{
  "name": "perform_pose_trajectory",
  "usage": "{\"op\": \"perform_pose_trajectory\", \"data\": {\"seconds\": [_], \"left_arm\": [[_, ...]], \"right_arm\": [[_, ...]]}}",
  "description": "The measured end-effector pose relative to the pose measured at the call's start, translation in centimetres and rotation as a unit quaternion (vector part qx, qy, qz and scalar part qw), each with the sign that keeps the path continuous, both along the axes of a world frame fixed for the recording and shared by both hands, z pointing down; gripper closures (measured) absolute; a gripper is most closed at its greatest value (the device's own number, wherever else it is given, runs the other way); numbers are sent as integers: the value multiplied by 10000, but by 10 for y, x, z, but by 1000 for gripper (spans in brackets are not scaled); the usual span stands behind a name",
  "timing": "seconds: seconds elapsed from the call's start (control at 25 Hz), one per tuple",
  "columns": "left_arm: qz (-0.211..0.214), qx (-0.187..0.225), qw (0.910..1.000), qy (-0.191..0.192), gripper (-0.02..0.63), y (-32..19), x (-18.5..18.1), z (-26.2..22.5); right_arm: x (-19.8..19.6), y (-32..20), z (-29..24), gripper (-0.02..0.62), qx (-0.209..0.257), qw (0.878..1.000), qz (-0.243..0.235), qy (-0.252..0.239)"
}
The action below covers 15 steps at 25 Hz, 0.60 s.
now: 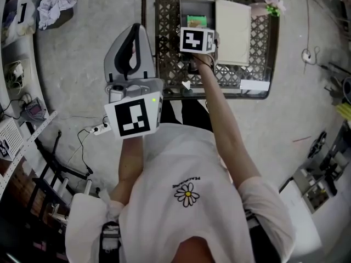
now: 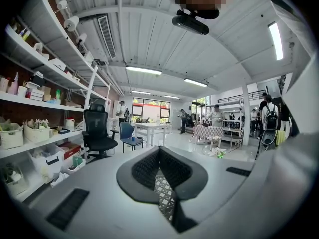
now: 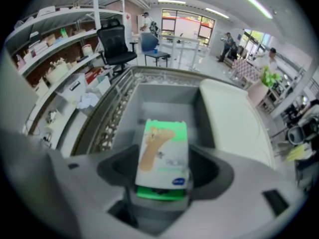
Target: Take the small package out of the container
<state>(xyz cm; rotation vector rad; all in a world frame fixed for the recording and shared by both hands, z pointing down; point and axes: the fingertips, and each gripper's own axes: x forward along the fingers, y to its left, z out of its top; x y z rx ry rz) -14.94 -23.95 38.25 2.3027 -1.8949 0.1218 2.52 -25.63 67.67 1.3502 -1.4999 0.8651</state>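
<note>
**Right tool** point(image 3: 164, 172): closed onto the small package point(image 3: 163, 151), which is pinched by its near end between the two pads.

**Small package:** flat green-and-white carton with a plaster pictured on it. It is held over the open grey container point(image 3: 164, 101); whether it is clear of the floor cannot be told.

**Lid** point(image 3: 232, 118): cream, laid open just beside the container on its right.

**Lattice worktop** point(image 1: 170, 48): metal; the container is carried on it.

**Left tool** point(image 2: 159, 156): jaws drawn narrow, nothing between them, held near the body and well apart from the container.

**Hazards, as judged:**
- The carton may pivot or slip, since only one end is pinched.
- The far end may be caught on the container wall or lid if it is withdrawn low.
- The thin card may be crushed by too hard a squeeze.
</note>
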Motion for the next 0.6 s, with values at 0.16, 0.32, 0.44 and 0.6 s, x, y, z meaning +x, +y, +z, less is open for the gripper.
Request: {"op": "perform_pose_trajectory", "data": {"seconds": [0.16, 0.32, 0.44, 0.6], "left_arm": [[43, 8, 10000, -9, 582, -2, 5, 0], [55, -22, 10000, -7, 581, -1, 7, 4], [61, -17, 10000, 41, 581, 0, 10, 4], [106, 38, 9999, 70, 581, 2, 17, -1]], "right_arm": [[0, -1, 5, 287, -107, 9998, 35, 171], [0, -3, 9, 287, -301, 9993, 195, 67], [0, -4, 11, 287, -518, 9983, 254, 58], [0, -4, 11, 287, -622, 9977, 255, 53]]}}
